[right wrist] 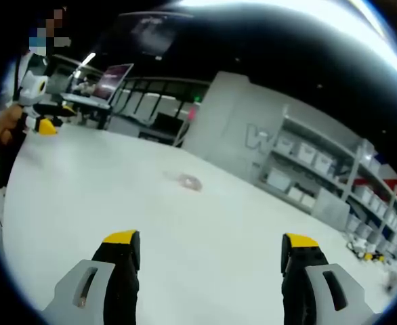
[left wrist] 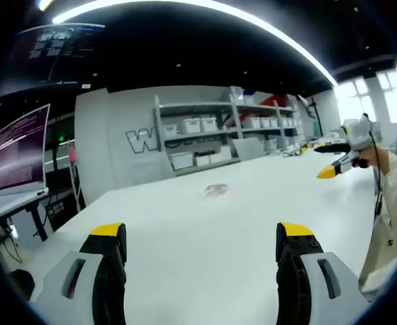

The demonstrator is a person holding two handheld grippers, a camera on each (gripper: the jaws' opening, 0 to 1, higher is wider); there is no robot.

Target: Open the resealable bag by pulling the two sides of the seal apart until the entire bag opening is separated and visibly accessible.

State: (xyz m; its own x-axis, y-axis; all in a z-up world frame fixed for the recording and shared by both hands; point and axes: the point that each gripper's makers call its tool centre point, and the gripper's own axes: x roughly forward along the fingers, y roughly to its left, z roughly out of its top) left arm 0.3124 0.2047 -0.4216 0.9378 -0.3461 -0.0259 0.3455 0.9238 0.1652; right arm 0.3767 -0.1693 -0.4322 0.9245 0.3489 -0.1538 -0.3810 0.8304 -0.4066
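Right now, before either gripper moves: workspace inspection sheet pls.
Surface: white table, broad and mostly bare.
Job's things: resealable bag, small and pale, lying flat far ahead of both grippers; seal state too small to tell.
Clutter: nothing seen near the bag; small items at the far table end, too small to name.
Grippers: left gripper jaws apart, holding nothing; right gripper jaws apart, holding nothing. Both above the table, well short of the bag.
Cables: dark cables under the monitor desk.
Surroundings: shelving with white bins, lit monitor, bright windows.
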